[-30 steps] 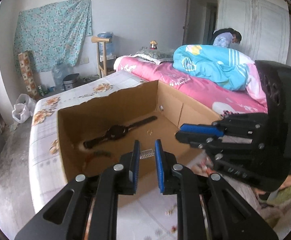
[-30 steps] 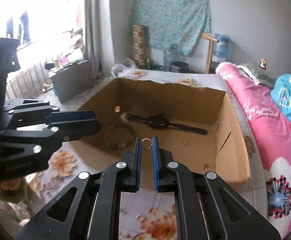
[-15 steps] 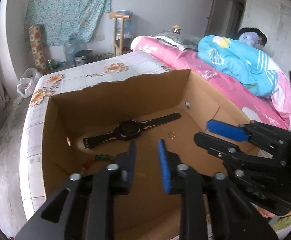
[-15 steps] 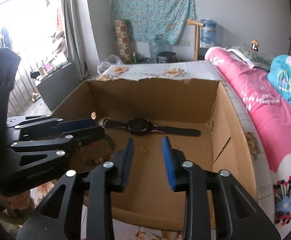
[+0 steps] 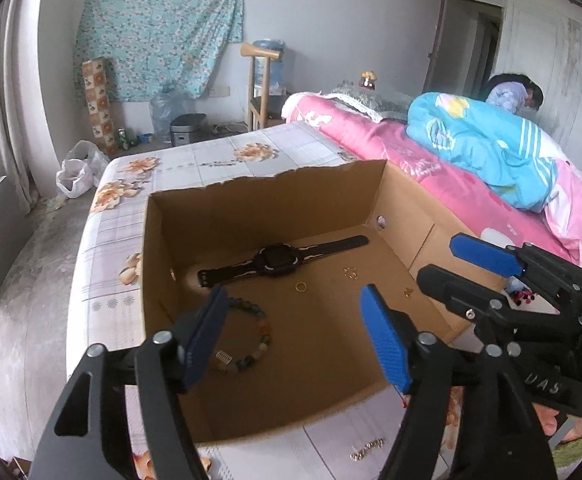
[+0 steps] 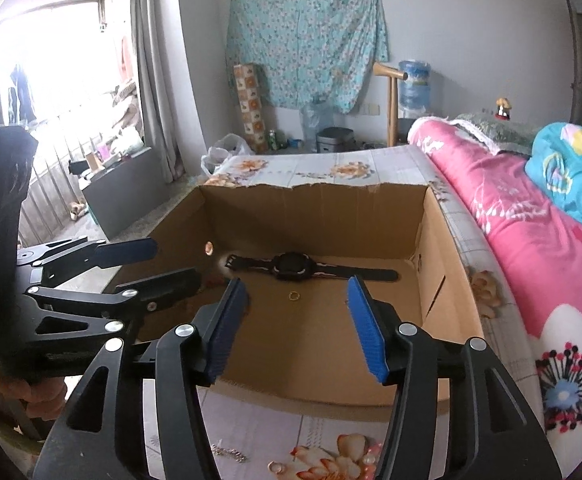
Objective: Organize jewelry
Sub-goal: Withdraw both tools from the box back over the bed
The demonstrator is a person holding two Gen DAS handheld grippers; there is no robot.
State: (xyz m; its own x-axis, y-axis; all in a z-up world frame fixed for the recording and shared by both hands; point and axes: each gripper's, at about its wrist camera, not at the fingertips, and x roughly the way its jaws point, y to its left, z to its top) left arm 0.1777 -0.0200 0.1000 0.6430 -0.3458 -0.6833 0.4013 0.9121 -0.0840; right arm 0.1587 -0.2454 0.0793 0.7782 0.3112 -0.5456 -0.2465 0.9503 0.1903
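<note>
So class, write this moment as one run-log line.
left gripper: opening, empty | right gripper: opening, empty | box: watch, ring, bracelet inside

Black watch flat, strap stretched across my cardboard box floor; gold ring just in front; beaded bracelet near left wall.

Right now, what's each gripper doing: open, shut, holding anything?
Left gripper: jaws opening, nothing between them.
Right gripper: jaws opening, nothing between them.
</note>
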